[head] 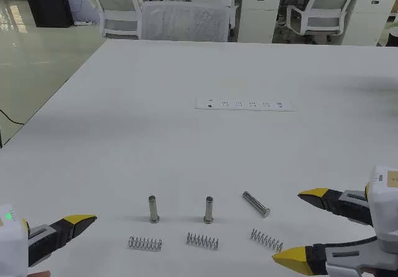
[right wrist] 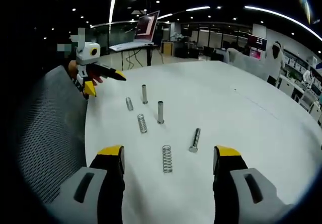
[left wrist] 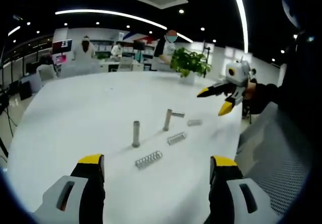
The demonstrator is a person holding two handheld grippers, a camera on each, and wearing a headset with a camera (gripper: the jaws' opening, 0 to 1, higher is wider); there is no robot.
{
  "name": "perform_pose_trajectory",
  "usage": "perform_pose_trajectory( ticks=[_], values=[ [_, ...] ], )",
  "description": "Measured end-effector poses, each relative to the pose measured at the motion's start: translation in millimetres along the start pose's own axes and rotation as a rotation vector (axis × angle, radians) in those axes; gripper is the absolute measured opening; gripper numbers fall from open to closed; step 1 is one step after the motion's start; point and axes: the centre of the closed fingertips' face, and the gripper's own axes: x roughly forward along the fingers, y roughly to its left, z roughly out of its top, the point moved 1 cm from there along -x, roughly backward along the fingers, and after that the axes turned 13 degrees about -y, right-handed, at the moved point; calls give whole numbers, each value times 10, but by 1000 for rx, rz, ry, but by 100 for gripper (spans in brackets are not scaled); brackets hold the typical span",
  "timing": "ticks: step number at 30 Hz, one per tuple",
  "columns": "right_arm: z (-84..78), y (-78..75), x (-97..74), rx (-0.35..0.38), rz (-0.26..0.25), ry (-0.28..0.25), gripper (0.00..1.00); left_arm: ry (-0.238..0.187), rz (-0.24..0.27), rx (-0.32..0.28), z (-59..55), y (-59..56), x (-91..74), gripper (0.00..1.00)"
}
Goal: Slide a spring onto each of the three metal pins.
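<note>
On the white table (head: pixel 186 152), two metal pins stand upright, the left pin (head: pixel 152 208) and the middle pin (head: pixel 209 209). A third pin (head: pixel 255 203) lies flat to their right. Three springs lie in a row in front: left spring (head: pixel 145 244), middle spring (head: pixel 202 241), right spring (head: pixel 267 240). My left gripper (head: pixel 68 227) hovers at the near left corner, open and empty (left wrist: pixel 157 163). My right gripper (head: pixel 289 227) is open just right of the right spring, which lies between its jaws (right wrist: pixel 168 153), beside the lying pin (right wrist: pixel 194 140).
A white power strip (head: pixel 244 105) is set into the table's middle, farther back. Office chairs (head: pixel 183 22) stand at the far edge, with desks beyond. The table's left edge drops to a glossy floor (head: pixel 37 59).
</note>
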Motion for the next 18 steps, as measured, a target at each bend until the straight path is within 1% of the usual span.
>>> perform_pose_trajectory(
  ticks=[8,18],
  values=[
    [1,7,10,0,3,1,69,11,-4,0,-16,-9,-5,82],
    [3,3,14,-1,4,3,69,9,0,-1,-8,-4,-11,82]
  ],
)
